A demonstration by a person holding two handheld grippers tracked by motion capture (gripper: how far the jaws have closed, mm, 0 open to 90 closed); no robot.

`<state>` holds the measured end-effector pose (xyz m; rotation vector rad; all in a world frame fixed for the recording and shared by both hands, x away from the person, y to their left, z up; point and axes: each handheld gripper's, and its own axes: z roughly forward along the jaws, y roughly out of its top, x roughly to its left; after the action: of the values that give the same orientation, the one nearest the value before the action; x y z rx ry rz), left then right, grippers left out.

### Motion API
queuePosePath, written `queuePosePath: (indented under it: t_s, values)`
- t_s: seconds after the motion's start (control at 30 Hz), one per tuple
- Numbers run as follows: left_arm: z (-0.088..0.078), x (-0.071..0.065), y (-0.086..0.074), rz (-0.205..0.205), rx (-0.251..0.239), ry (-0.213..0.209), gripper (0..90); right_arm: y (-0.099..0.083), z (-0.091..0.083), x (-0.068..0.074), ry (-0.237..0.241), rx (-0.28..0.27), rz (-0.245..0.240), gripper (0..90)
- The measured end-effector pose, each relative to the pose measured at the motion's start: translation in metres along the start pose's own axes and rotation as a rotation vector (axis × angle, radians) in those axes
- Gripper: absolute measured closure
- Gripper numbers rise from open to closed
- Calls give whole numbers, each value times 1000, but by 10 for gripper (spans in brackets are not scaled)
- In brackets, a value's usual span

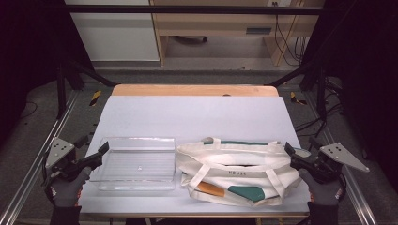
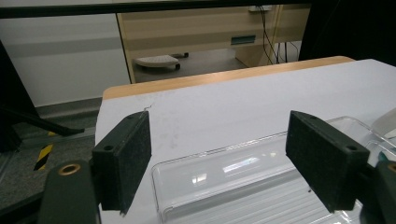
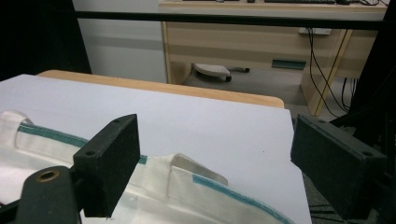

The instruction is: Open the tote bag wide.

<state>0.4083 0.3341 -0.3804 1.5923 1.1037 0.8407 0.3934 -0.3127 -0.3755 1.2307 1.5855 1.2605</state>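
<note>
A cream tote bag [image 1: 237, 173] with teal and orange patches and the word "HOUSE" lies flat on the near right part of the counter [image 1: 197, 117]. Its handles are spread across its top face. In the right gripper view the bag [image 3: 154, 186] shows a teal-trimmed edge and a strap loop below the jaws.

Just left of the bag, touching or nearly touching it, sits a clear plastic tray [image 1: 136, 164], empty, with a ribbed floor. In the left gripper view the tray [image 2: 243, 186] lies under and between the jaws.

The left gripper [image 1: 96, 157] is held at the tray's left edge, jaws spread wide apart with nothing between them; a gloved hand [image 1: 65, 187] holds it. The right gripper [image 1: 293, 154] is held at the bag's right edge, jaws likewise spread wide and empty, in a gloved hand [image 1: 321, 190].

The counter has a white cover, with a wooden strip showing along its far edge. Beyond it stand a desk [image 1: 220, 23] and trailing cables [image 1: 286, 37].
</note>
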Motion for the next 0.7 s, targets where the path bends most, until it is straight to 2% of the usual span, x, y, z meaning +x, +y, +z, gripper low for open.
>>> queuePosePath:
  t_s: [0.07, 0.37, 0.57, 0.6, 0.7]
  values:
    - [0, -2, 1, -1, -4, -3, 229, 2, -2, 1, 10, -9, 5, 172]
    - [1, -24, 6, 42, -4, -51, 231, 7, -2, 13, 40, -11, -1, 194]
    - [8, -43, 8, 52, 17, -94, 238, 12, 1, 31, 96, -13, -15, 214]
    - [8, -43, 8, 52, 17, -94, 238, 12, 1, 31, 96, -13, -15, 214]
    - [11, -51, 8, 50, 17, -110, 239, 13, 5, 44, 123, -4, -41, 219]
